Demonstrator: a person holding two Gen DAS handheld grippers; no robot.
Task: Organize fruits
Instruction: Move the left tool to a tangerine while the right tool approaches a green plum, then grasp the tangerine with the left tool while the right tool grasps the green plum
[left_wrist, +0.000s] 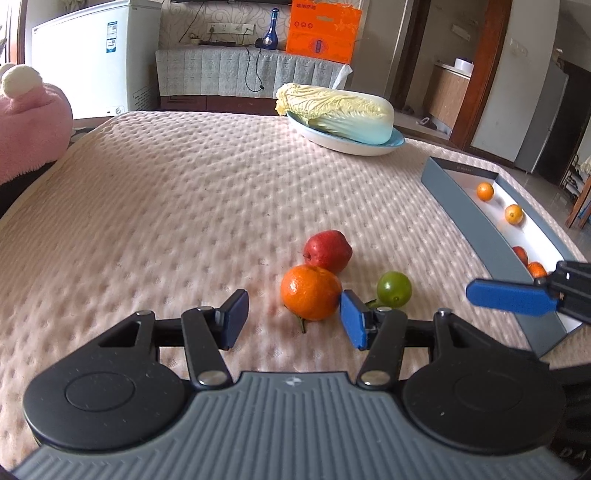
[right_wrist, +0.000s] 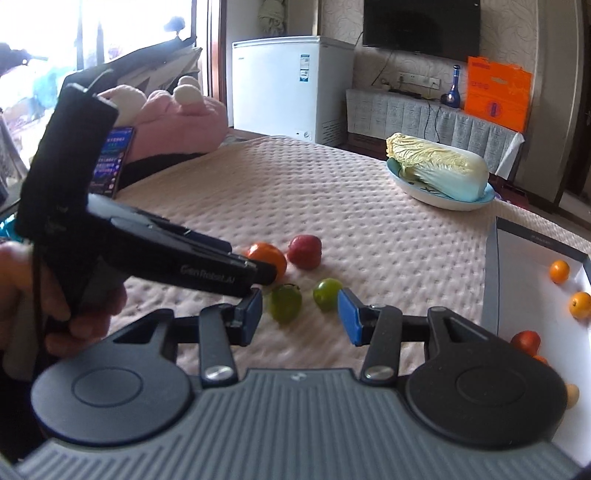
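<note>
Both tools hang over the near edge of the tabletop (left_wrist: 166, 192), which wears a pink quilted cover. The left tool (left_wrist: 293, 319) has its blue pads spread wide apart, nothing between them, with the orange (left_wrist: 311, 291) just ahead of the right-hand pad and seemingly touching it. A red apple (left_wrist: 327, 250) sits right behind the orange, against it. A green fruit (left_wrist: 394, 288) lies just to the right of the orange, a small gap between them. The right tool (right_wrist: 300, 314) is also spread apart and empty; from its view two green fruits show, one (right_wrist: 285, 303) near its left pad and another (right_wrist: 327, 293) beside its right pad.

Along the right edge of the tabletop lies a grey box (left_wrist: 476, 225) with a white floor, holding several small oranges (left_wrist: 485, 191) and a reddish fruit (right_wrist: 526, 341). Toward the far right corner a cabbage (left_wrist: 338, 110) rests on a blue-rimmed plate (left_wrist: 397, 142). A pink plush toy (left_wrist: 29, 118) sits at the left edge
</note>
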